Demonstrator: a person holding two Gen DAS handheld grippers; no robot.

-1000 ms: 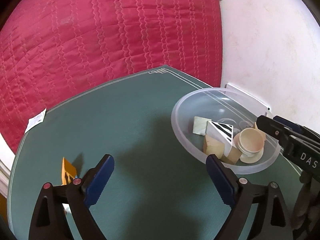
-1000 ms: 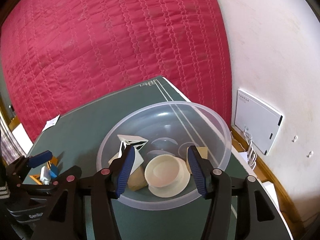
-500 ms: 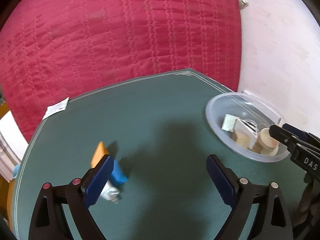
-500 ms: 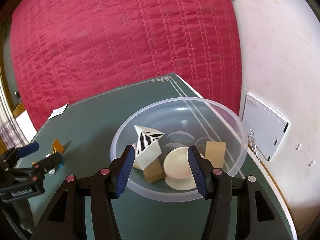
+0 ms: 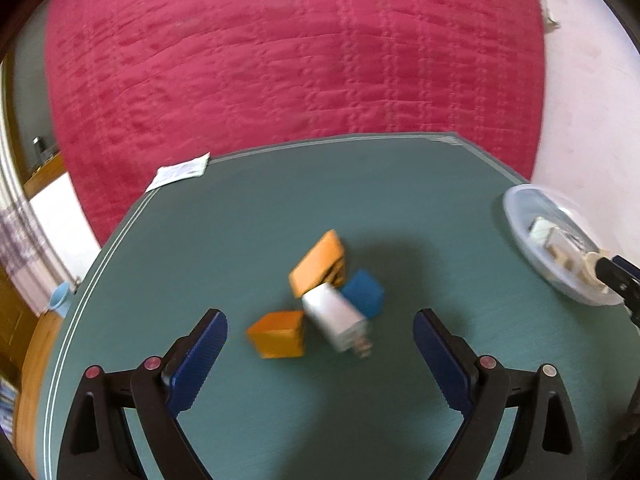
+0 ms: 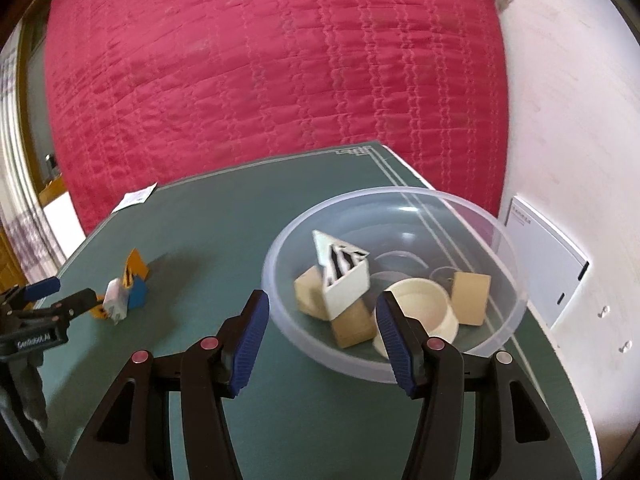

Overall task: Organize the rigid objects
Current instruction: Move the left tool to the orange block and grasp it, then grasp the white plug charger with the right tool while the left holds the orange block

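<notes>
Orange blocks [image 5: 318, 266] now ahead of left tongs [image 5: 320, 344]

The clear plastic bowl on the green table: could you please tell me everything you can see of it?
The clear plastic bowl is round, wide and see-through, with a thin rolled rim. It stands upright near the right edge of the green table, whose white border lines show through its wall. Inside lie a white triangular block with black stripes, tan wooden blocks and a cream round cup. The right tongs, open, sit in front of its near rim; whether they touch it is unclear.
</notes>
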